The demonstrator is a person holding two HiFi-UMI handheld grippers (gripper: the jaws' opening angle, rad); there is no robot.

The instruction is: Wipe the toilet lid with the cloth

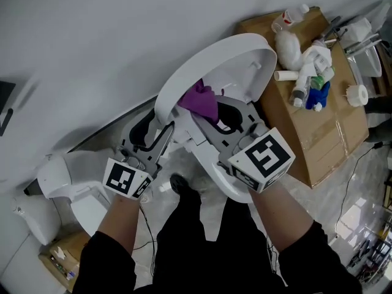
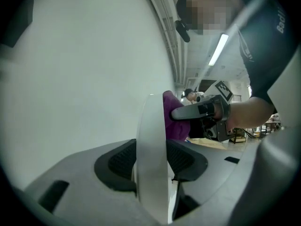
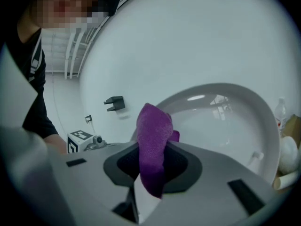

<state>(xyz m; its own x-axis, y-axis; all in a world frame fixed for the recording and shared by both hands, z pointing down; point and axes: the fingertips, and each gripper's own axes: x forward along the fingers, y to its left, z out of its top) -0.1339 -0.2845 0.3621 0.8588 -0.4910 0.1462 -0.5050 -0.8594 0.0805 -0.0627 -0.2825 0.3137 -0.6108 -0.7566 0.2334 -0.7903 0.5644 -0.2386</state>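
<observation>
Nearest are the two marker cubes on the person's hands, and ahead of them the left gripper (image 1: 162, 126) has its jaws closed over the rim of the raised toilet lid (image 1: 226, 57). In the left gripper view the white edge fills the gap, with a pad against each face. The right gripper (image 1: 215, 116) is clamped on a purple cloth (image 1: 201, 97), pinched through a fold so that a loose wad sticks out past the tips. That wad sits at the lid's hollow inner face near its left rim, but no view shows whether it actually touches. The cloth looks light, soft and limp, so it will likely bunch and drag rather than lie flat. It is best held low on the fold, with the free wad left to do the rubbing. The lid looks like hard, glossy plastic, stiff but smooth enough for the pads to slide on. As it probably swings on a hinge, the rim is the sensible place to steady it against the wiping push.
</observation>
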